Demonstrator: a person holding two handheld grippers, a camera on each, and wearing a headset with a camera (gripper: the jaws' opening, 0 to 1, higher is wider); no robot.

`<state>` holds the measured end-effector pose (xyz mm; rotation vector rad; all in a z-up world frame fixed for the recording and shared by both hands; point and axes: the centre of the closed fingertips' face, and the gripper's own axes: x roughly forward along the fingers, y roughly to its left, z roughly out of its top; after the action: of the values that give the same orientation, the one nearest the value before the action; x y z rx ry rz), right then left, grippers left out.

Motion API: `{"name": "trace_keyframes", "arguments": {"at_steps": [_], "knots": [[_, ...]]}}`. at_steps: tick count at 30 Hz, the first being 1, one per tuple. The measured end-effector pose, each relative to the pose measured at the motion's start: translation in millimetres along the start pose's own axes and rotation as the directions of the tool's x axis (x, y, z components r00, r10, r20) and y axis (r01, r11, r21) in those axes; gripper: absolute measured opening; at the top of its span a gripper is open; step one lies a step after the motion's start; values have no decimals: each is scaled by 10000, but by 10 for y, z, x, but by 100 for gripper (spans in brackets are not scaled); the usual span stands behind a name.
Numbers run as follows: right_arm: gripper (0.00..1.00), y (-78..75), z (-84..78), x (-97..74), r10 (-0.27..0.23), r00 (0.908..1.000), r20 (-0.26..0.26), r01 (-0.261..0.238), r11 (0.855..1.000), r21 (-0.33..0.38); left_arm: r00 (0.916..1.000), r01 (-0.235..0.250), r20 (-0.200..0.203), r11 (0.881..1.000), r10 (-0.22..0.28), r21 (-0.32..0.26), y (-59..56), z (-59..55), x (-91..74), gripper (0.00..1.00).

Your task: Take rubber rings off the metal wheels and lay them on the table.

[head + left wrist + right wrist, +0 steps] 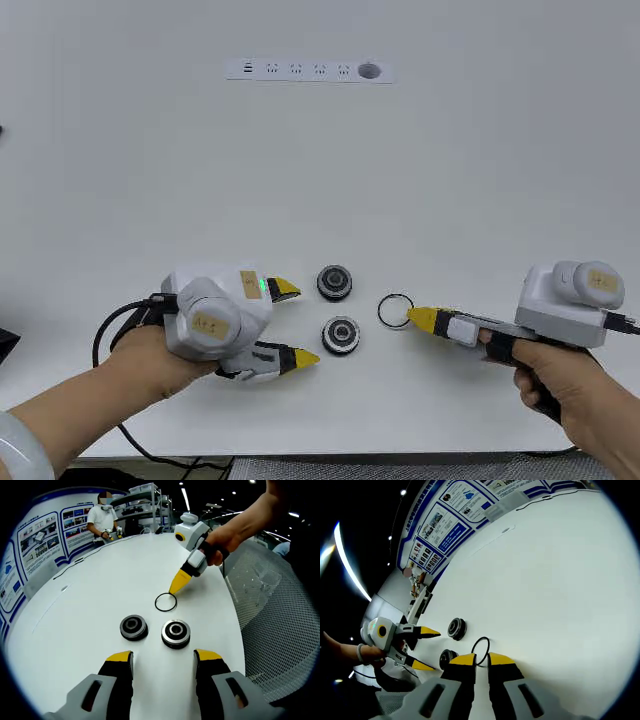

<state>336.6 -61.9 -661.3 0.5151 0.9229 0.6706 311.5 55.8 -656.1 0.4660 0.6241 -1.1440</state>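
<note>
Table (480, 180) holds two metal wheels (334, 282) just off your wide-open, empty left gripper (295, 323); your right gripper (414, 318) is nearly closed on the rubber ring (395, 310), lying flat beside them. Laying-down looks finished: release, then go for the nearer wheel (341, 334).

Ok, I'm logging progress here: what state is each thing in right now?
Far wheel: dark rim, seemingly rubber-covered.
Near wheel: bare metal rim.
Ring: off, flat on table.
Left tongs: open, empty.
Right tongs: almost shut at ring's edge; grip unclear.
Power strip: nothing plugged in.
</note>
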Motion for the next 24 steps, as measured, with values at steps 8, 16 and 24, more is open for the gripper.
{"name": "trace_keyframes", "arguments": {"at_steps": [8,16,24], "knots": [[17,34,-31,-18,-45,9997,-257,22,9960,-893,10000,-27,33,10000,27,-45,4,13,-11,49],[19,87,5,-45,2,9998,-205,-29,9914,-1306,9999,-42,155,10000,43,-64,-1,59,-18,49],[18,131,1,-19,172,9997,-165,-190,9929,-1172,9996,18,271,10000,-17,-15,-16,125,-1,45]]}}
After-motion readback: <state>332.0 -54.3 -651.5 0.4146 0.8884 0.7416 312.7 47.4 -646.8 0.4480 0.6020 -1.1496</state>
